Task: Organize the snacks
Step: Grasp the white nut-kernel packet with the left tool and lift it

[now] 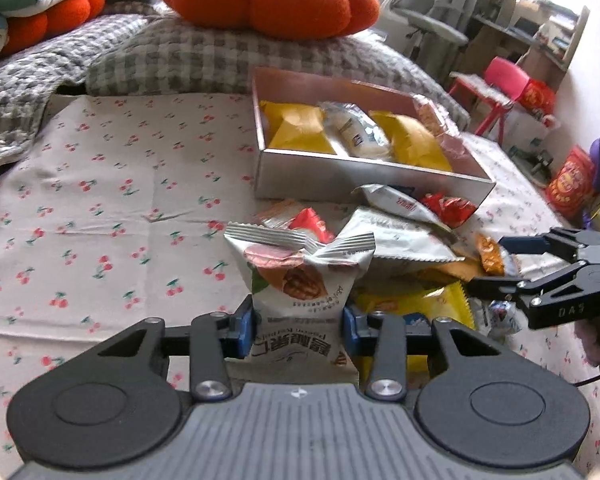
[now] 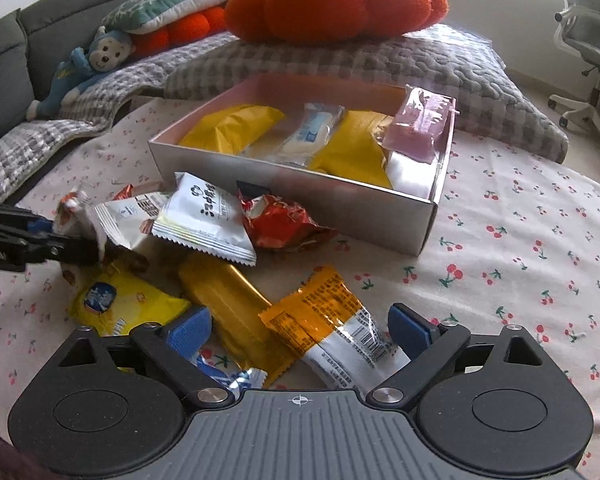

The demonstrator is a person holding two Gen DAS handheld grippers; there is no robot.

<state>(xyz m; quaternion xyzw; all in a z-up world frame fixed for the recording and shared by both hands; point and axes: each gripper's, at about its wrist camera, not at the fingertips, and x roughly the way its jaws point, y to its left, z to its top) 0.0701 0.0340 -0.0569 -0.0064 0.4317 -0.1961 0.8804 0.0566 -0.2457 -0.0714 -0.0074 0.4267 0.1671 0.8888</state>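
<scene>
Black left claw (image 1: 298, 326) level, clenched on white walnut packet (image 1: 300, 280); right claw (image 2: 300, 330) spread wide.

Colours around the snack pile and box

Between the left jaws, a white walnut-print packet (image 1: 300, 280); ahead, a silver box (image 1: 360, 178) with pink lining holding yellow packs (image 1: 300, 130); between the right jaws, an orange-and-white wrapper (image 2: 332, 328); white cherry-print cloth (image 1: 112, 200), orange pumpkin cushion (image 2: 336, 0), grey-checked quilt (image 2: 380, 64)
</scene>
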